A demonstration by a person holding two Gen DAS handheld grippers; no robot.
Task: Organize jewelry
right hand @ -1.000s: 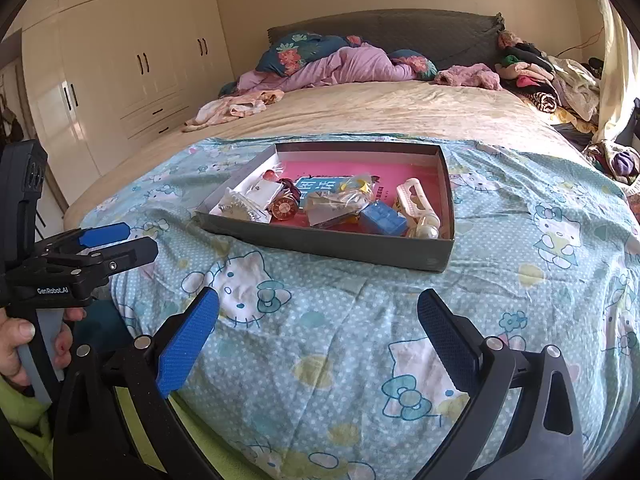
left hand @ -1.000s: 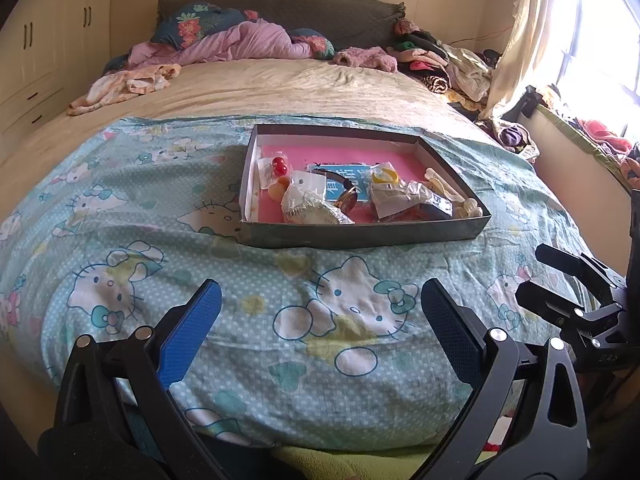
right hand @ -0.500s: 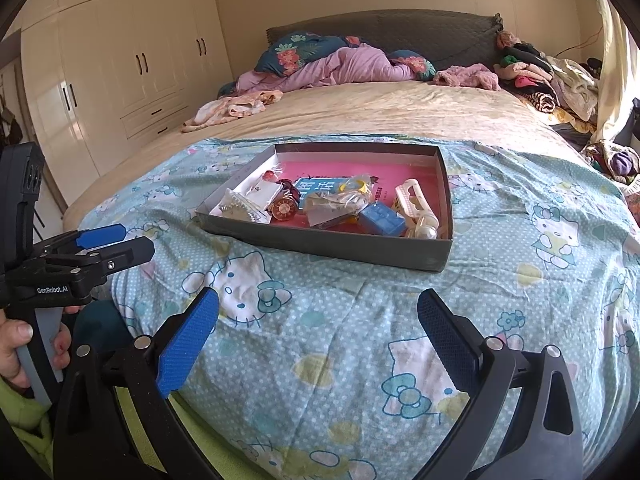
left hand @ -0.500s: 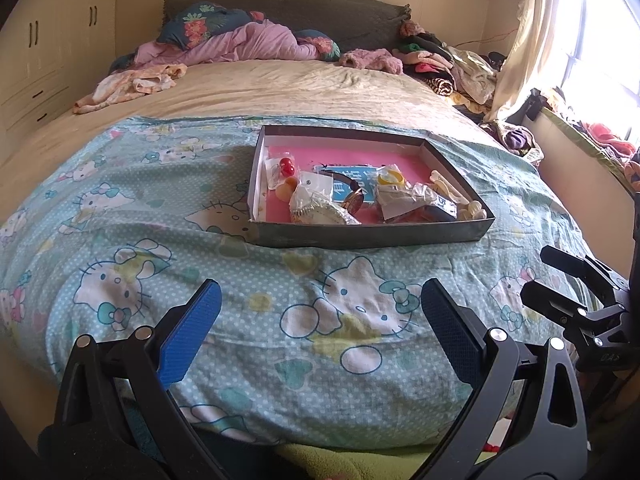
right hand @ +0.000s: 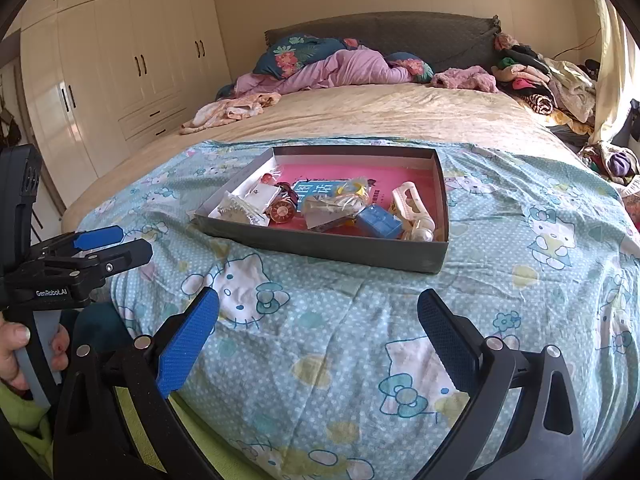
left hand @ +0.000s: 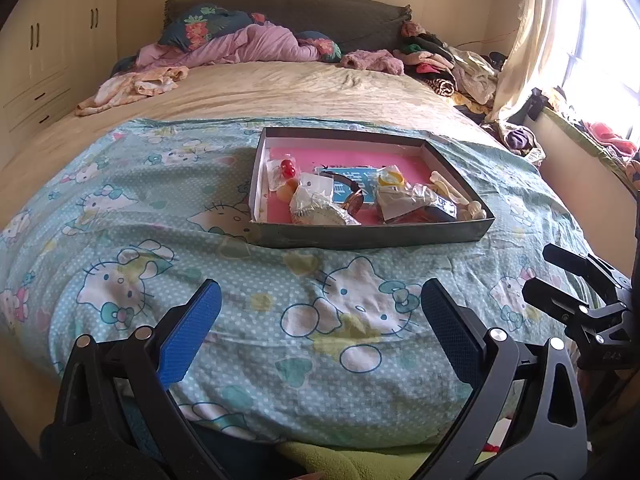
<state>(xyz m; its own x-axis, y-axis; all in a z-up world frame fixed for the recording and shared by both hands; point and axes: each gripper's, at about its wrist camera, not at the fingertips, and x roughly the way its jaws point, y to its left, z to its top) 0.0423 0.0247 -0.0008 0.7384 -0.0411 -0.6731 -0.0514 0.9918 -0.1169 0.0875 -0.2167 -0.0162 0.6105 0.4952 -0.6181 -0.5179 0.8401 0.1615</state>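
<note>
A shallow grey box (left hand: 372, 236) with a pink floor lies on the blue Hello Kitty blanket (left hand: 160, 264) on the bed; it also shows in the right wrist view (right hand: 320, 246). It holds bagged jewelry, a red bead piece (left hand: 287, 167), a yellow ring (left hand: 391, 179), a round watch (right hand: 282, 211), a blue block (right hand: 378, 222) and white plastic pieces (right hand: 412, 204). My left gripper (left hand: 318, 300) is open and empty, short of the box near the bed's front edge. My right gripper (right hand: 318, 308) is open and empty, also short of the box.
Pillows and a purple duvet (left hand: 248, 46) lie at the headboard. Clothes (left hand: 460, 68) are piled at the far right by the curtain and window. White wardrobes (right hand: 120, 60) stand on the left. Plain beige sheet lies beyond the box.
The left gripper has drifted so the box sits slightly higher and further right in its view. The right gripper has barely moved. Both stay open.
</note>
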